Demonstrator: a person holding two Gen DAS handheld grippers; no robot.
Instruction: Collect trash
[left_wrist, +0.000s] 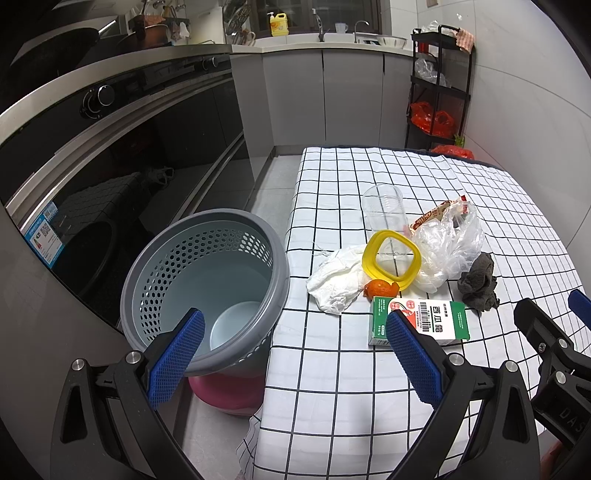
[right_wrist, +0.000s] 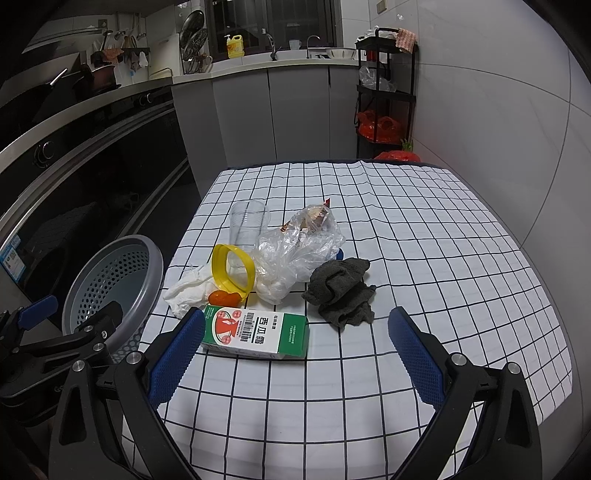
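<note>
Looks like you've got the bin (left_wrist: 207, 291) parked right off the surface's (right_wrist: 424, 258) left edge, probably so trash drops straight in. Both of your tools are spread wide and holding nothing: left hand-held gripper (left_wrist: 295, 354) lower middle of its view, right hand-held gripper (right_wrist: 295, 354) hovering by the box (right_wrist: 255, 334). Trash pile sits mid-frame: 1 box, 1 cup (right_wrist: 248, 223), 1 yellow ring (right_wrist: 232, 271), 1 tissue (right_wrist: 186, 291), 1 plastic bag (right_wrist: 295, 254), 1 gray rag (right_wrist: 341, 290), 1 orange peel (right_wrist: 223, 297).
</note>
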